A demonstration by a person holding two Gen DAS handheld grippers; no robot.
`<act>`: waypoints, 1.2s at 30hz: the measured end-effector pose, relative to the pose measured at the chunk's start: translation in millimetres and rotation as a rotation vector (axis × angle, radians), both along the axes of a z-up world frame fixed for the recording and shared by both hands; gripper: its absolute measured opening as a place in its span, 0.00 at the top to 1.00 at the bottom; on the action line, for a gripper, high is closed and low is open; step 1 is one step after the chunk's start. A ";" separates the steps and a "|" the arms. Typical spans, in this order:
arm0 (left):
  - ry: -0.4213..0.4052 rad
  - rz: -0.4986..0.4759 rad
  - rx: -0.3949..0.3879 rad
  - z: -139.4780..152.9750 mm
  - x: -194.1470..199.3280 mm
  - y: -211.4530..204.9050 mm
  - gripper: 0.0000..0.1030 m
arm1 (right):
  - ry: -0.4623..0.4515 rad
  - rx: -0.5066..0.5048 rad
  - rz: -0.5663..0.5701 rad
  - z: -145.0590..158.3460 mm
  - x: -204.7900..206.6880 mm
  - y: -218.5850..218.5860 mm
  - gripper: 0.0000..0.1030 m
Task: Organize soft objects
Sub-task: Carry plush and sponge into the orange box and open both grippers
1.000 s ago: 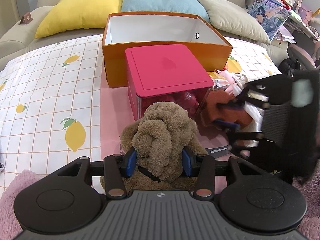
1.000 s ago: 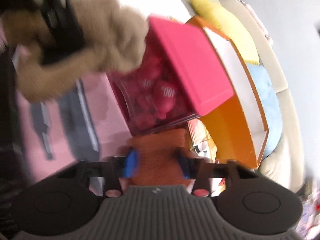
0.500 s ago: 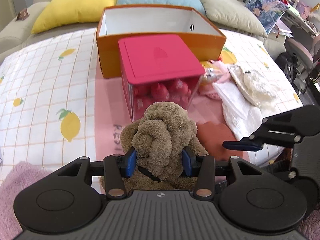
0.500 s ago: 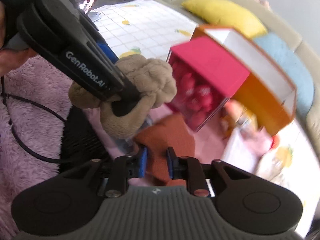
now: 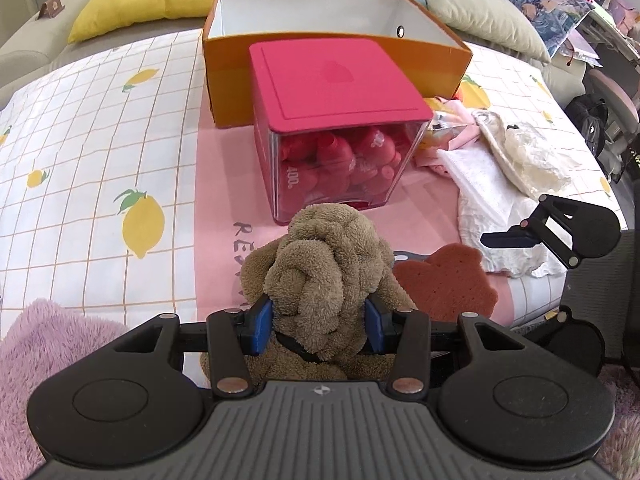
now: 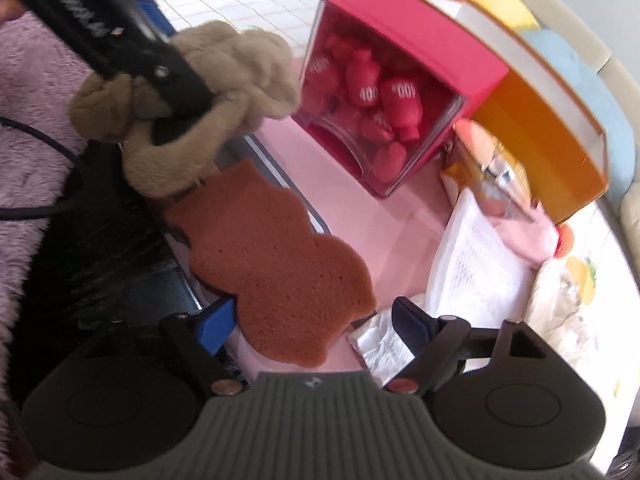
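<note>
Orange box [image 5: 332, 50]: we see it open-topped at the far end of the pink mat [image 5: 224, 184], biggest container here and, we judge, the likely bin for soft things.
Red-lidded clear box [image 5: 336, 120]: stands just in front of it, rigid, lid on.
White cloths [image 5: 484, 196]: rumpled right of that box; limp, we would pinch a fold.
Brown knotted plush [image 5: 324, 280]: pinched at mid-body by our left gripper [image 5: 318, 320], held above the mat's near end; light, squashy, grip looks secure.
Rust sponge sheet [image 6: 276, 268]: flat on the mat's near edge, thin, floppy; we would take an edge.
Right gripper [image 6: 312, 322]: spread wide, straddling it, empty.
</note>
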State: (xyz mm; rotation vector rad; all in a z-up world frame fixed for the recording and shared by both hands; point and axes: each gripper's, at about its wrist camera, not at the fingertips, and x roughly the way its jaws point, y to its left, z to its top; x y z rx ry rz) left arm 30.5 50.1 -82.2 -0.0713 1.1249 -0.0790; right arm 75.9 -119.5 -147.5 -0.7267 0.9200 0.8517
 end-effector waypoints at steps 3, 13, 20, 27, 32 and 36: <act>0.006 0.003 0.004 -2.1 2.2 0.4 0.49 | 0.014 0.004 0.014 -7.4 4.4 3.1 0.29; -0.035 0.034 -0.011 11.2 -2.9 6.0 0.49 | 0.024 0.078 -0.050 12.6 7.2 -4.5 0.43; -0.144 0.075 -0.066 59.2 -9.6 24.0 0.49 | 0.011 0.155 -0.153 67.7 10.8 -25.3 0.42; -0.262 0.047 0.020 107.4 32.4 31.1 0.49 | -0.077 0.242 -0.287 122.1 56.5 -43.4 0.42; -0.283 0.005 0.035 123.2 86.7 28.4 0.49 | -0.149 0.253 -0.314 141.5 108.0 -32.2 0.42; -0.237 -0.015 0.040 118.6 132.8 28.1 0.49 | -0.129 0.240 -0.315 142.6 156.5 -12.6 0.41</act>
